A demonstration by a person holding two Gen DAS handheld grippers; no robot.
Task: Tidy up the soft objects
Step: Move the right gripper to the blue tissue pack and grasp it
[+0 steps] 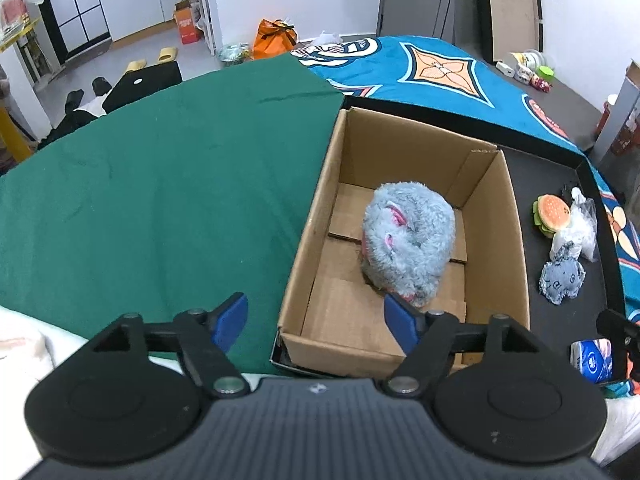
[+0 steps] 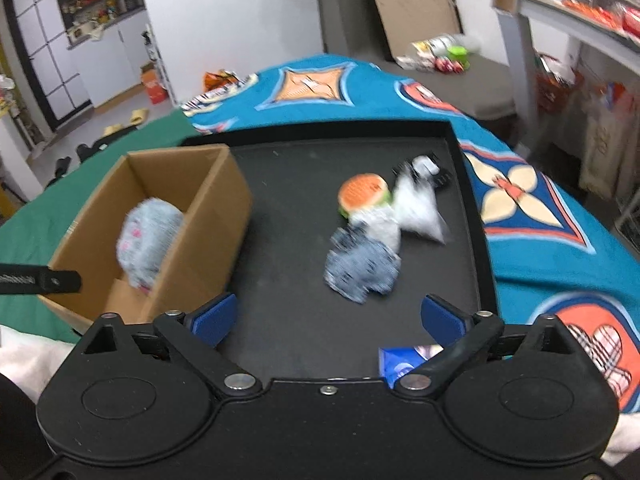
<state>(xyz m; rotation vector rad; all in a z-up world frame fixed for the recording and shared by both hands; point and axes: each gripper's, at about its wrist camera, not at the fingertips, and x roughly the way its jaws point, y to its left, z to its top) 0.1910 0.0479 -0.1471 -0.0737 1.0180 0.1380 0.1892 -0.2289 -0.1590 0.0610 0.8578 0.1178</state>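
Since my right gripper (image 2: 328, 316) is spread empty, that small blue-grey patterned fabric plush (image 2: 362, 274) at twelve o'clock looks like its grab.

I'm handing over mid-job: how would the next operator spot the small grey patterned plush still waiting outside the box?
Find the black tray with the cardboard box at its left. To the box's right lies a cluster of soft items; the grey patterned plush is the nearest one, in front of the burger toy and white plastic bag. It alone is flat, bluish grey with dark print.
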